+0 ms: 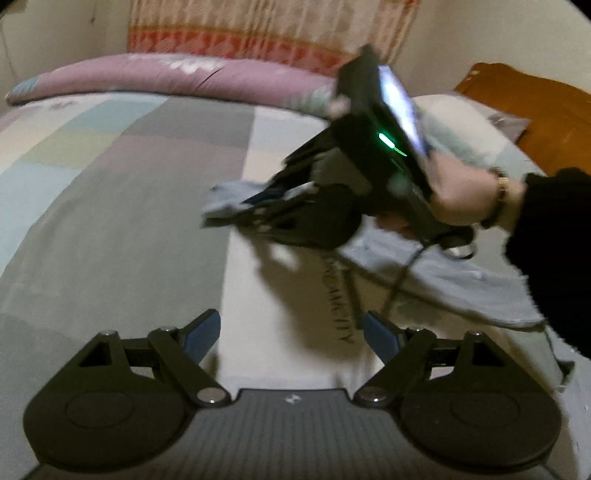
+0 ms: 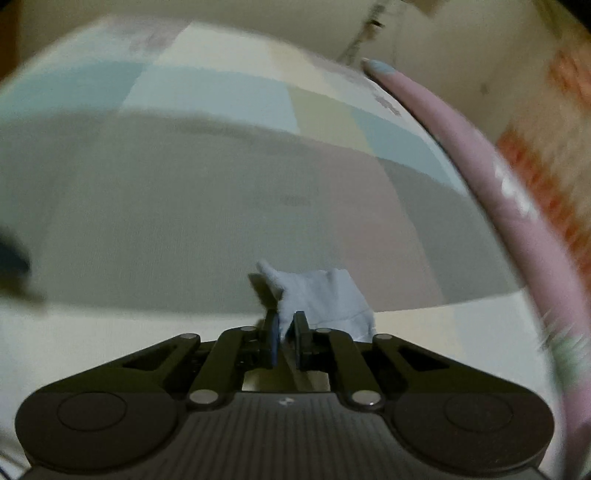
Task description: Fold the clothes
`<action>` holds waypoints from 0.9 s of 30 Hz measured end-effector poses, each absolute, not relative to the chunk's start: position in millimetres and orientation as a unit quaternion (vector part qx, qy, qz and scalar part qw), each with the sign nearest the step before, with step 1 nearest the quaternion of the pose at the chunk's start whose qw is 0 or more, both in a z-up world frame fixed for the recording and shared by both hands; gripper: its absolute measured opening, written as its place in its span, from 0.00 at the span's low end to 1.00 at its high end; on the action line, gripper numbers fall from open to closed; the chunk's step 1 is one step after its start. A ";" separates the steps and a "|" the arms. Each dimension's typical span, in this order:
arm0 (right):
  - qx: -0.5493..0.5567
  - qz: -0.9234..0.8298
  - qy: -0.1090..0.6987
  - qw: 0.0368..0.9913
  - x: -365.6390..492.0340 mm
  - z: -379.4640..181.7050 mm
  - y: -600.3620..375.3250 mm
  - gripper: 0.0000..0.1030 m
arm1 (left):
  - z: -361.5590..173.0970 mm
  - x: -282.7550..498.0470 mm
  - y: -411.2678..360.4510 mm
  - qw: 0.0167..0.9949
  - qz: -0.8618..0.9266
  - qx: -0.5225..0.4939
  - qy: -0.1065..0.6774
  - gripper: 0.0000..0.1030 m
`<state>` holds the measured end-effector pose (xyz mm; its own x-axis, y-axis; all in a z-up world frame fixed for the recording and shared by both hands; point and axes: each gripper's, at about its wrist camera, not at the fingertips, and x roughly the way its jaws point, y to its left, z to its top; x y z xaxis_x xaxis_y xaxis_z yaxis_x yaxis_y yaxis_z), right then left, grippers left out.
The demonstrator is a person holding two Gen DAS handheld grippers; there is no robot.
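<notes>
— Bedroom, low light: a patchwork bedsheet (image 1: 122,192) in grey, blue and cream blocks, a pink rolled quilt (image 1: 155,75) along the far edge, a patterned curtain (image 1: 258,33) behind it. Where is the garment?

— On the right half of the bed. It is a pale blue garment (image 1: 454,280), spread loosely across the cream strip of the sheet, and one corner of it is up off the bed, in my right gripper (image 2: 285,341). From the right wrist view the two pads are drawn close together with the blue cloth pinched between them and a tuft standing out past the tips.

— And your other claw?

— My left gripper (image 1: 291,338) is spread wide with nothing between its fingers; it hangs above the cream strip at the near edge, just beside the garment but not touching it. From there I can see my right hand (image 1: 458,199) on the other tool, carrying the corner toward the left.

— Which step is this, then?

— I'd judge it an early fold: one corner gripped and being drawn over the rest. Most of the cloth looks rumpled, though blur hides the detail.

— What does the next move need?

— Probably carrying that corner across to lie on the opposite edge, keeping the cloth taut, with my left claw pinning or taking the near edge so the layer doesn't drag.
</notes>
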<state>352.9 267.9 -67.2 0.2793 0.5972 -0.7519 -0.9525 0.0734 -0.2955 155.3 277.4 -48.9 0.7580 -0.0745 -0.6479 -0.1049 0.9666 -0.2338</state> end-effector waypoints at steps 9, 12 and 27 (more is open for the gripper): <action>-0.235 0.584 0.331 0.703 384.3 -66.9 293.5 0.14 | -35.8 146.5 270.0 0.938 -0.023 -0.137 0.317 0.83; -0.210 0.589 0.342 0.701 387.2 -65.7 292.5 0.19 | -34.8 145.7 267.0 0.939 -0.029 -0.137 0.315 0.83; -0.231 0.469 0.344 0.780 430.1 -83.0 219.3 0.25 | -14.9 140.0 241.9 0.944 -0.113 -0.131 0.282 0.87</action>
<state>430.1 219.3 -83.0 0.3233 0.5720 -0.7539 -0.8903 0.4538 -0.0375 140.0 241.9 -14.9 0.8157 -0.2880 -0.5016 0.1401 0.9398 -0.3118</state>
